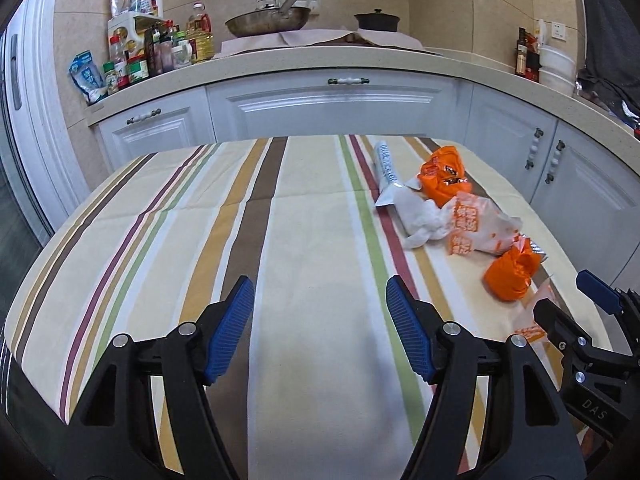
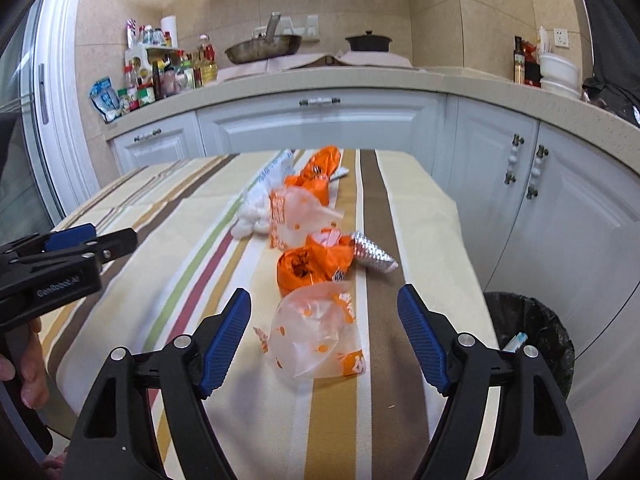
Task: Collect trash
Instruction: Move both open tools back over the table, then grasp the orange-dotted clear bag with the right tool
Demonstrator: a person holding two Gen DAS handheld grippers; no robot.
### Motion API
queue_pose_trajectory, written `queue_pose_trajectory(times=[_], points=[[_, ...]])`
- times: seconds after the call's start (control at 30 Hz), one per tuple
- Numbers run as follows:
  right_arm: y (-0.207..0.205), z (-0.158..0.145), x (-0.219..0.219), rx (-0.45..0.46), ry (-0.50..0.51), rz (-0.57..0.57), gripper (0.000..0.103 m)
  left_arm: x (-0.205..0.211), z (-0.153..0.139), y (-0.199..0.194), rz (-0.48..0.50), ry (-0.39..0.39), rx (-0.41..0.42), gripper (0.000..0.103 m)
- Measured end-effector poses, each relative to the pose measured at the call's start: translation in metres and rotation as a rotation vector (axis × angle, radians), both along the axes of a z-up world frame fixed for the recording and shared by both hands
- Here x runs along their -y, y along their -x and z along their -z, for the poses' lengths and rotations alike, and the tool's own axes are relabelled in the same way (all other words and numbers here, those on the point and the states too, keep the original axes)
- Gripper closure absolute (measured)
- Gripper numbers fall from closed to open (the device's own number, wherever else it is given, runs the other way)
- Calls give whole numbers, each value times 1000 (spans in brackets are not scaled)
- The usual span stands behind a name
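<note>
Right wrist view: trash sits in a loose line down the striped tablecloth (image 2: 384, 216) on the counter. Nearest is a clear plastic bag with orange print (image 2: 316, 336), lying between the right tool's (image 2: 324, 336) blue pads but not touched by them; jaws spread, released, nothing gripped. Just behind it is a crumpled orange wrapper (image 2: 308, 268), touching a silver foil cone (image 2: 372, 256). Farther back: a second printed clear bag (image 2: 296, 216), a white crumpled tissue (image 2: 256, 216), another orange wrapper (image 2: 316, 176), and a white tube (image 2: 276, 168).

Off the counter's right edge on the floor, a bin with black liner (image 2: 536, 328) has a small item inside.

Left wrist view: left tool (image 1: 320, 328) hovers over bare cloth, jaws spread, empty. The trash line lies to its right, well apart from the pads.

Background: white cabinets (image 1: 320, 108), wok (image 1: 268, 20) and black pot (image 1: 376, 20) on the back worktop.
</note>
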State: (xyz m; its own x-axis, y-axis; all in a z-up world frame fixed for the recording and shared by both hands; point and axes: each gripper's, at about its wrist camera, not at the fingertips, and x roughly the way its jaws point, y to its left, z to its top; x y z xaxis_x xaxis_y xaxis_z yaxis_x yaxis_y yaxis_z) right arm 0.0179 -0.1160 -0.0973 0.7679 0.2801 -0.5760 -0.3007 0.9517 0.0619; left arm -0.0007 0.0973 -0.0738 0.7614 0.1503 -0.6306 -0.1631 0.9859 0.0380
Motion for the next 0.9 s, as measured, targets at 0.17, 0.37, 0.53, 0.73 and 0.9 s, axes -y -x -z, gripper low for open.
queue_pose_trajectory(times=[0.17, 0.37, 0.53, 0.73, 0.9], points=[[-4, 8, -3, -35, 16, -4, 30, -3, 6, -2, 1, 13, -15, 36], [-4, 13, -6, -55, 12, -32, 57, 6, 9, -6, 26, 16, -20, 36], [3, 10, 1, -33, 5, -21, 61, 20, 9, -8, 53, 19, -24, 36], [5, -1, 22, 9, 4, 29, 61, 44, 9, -14, 103, 19, -27, 36], [2, -7, 43, 27, -2, 74, 61, 73, 10, -23, 158, 13, -29, 36]])
